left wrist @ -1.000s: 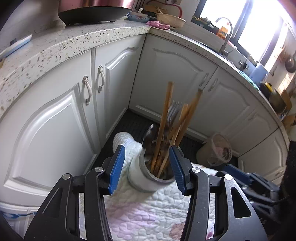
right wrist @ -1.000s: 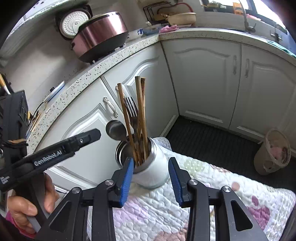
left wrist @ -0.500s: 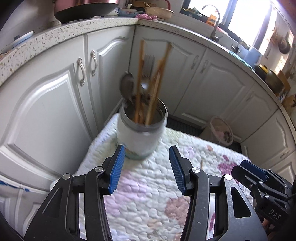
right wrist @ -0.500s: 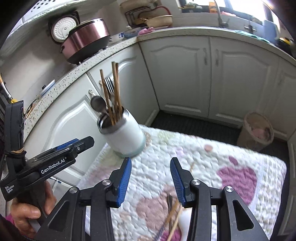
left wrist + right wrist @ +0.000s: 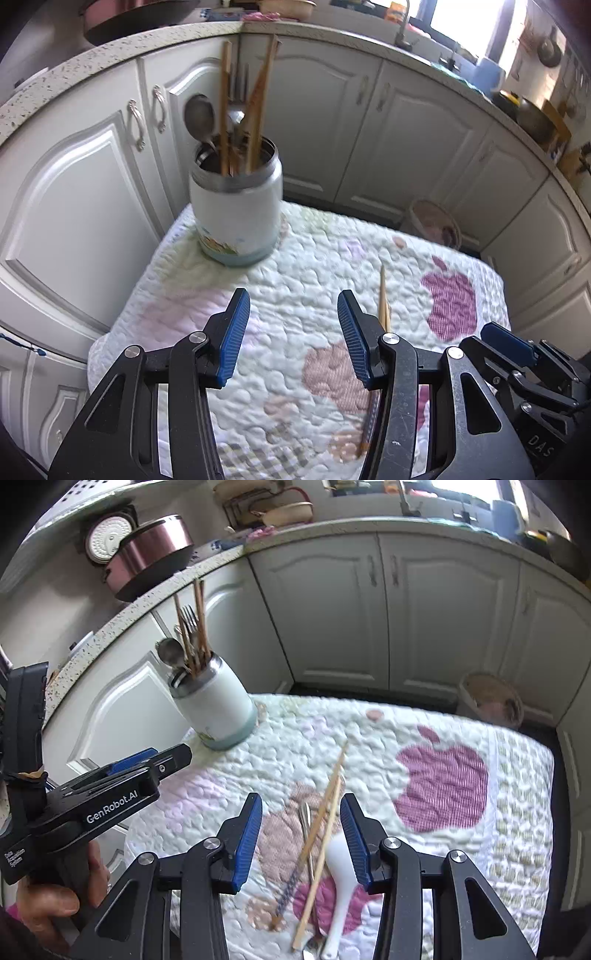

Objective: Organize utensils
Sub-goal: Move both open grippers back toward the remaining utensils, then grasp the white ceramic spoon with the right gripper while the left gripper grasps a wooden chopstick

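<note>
Both grippers hang over the quilted surface (image 5: 424, 716), left gripper (image 5: 291, 332) and right gripper (image 5: 301, 834) fingers half open, empty. Loose chopsticks (image 5: 325, 823) and a white spoon (image 5: 341, 871) lie below the right one, the utensil jar (image 5: 218, 701) at eleven o'clock.

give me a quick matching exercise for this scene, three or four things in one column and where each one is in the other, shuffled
Things:
1. metal spoon
2. white spoon
3. rice cooker
4. wicker basket

Places:
a. on the floor by the cabinets
b. lying on the quilt
c. standing in the white jar
d. on the countertop

Pairs: 1-c, 2-b, 3-d, 4-a
</note>
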Motion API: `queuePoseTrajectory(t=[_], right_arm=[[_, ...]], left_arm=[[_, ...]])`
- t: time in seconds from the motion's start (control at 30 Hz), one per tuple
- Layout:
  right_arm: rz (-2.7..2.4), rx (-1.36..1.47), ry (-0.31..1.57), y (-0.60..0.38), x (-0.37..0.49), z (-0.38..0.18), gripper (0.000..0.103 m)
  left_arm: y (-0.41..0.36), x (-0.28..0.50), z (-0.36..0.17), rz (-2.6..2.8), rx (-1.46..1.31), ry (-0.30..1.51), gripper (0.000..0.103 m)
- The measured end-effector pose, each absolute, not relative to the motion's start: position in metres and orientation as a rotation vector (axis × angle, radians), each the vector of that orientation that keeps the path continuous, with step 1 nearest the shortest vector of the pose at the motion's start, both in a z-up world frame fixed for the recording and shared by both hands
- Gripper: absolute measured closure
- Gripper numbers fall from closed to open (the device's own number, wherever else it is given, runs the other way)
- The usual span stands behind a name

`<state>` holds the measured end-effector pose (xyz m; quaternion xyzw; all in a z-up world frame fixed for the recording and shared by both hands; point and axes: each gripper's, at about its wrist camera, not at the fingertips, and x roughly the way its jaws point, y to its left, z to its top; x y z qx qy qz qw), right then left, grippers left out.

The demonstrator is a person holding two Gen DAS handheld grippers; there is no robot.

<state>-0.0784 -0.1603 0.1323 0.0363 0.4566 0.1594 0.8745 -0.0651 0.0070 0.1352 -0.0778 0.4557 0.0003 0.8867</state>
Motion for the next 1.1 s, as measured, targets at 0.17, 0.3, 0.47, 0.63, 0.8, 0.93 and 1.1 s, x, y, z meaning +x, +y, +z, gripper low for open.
queuePoseTrajectory(t=[0.17,0.3,0.47,0.63,0.8,0.93,1.1], right_arm=[[0.312,0.086,0.982,-0.174,-0.087,0.119,0.061],[0.29,0.091,0.996,-0.187,-0.092,0.109,0.061],[0.262,0.104,1.027,-0.205,-0.096,0.093,0.061],[0.278,0.121,1.078,-0.213,-0.095,0.071,0.061],[0.29,0.117,1.133,-0.208,-0.089,0.048,0.061],[0.285,0.095,1.156,-0.203,-0.085,0.035,0.061],[0.287,0.0,1.175,-0.18,-0.078,0.025,0.061]], left_arm=[[-0.003,-0.068,0.126,-0.01,-0.153,0.972,0.054],[-0.005,-0.067,0.12,-0.019,-0.16,0.997,0.054],[0.001,-0.065,0.105,-0.04,-0.202,1.042,0.054],[0.001,-0.062,0.085,-0.099,-0.257,1.108,0.054],[-0.005,-0.058,0.069,-0.129,-0.263,1.167,0.054],[-0.003,-0.054,0.064,-0.123,-0.271,1.183,0.054],[0.003,-0.048,0.059,-0.103,-0.304,1.199,0.054]])
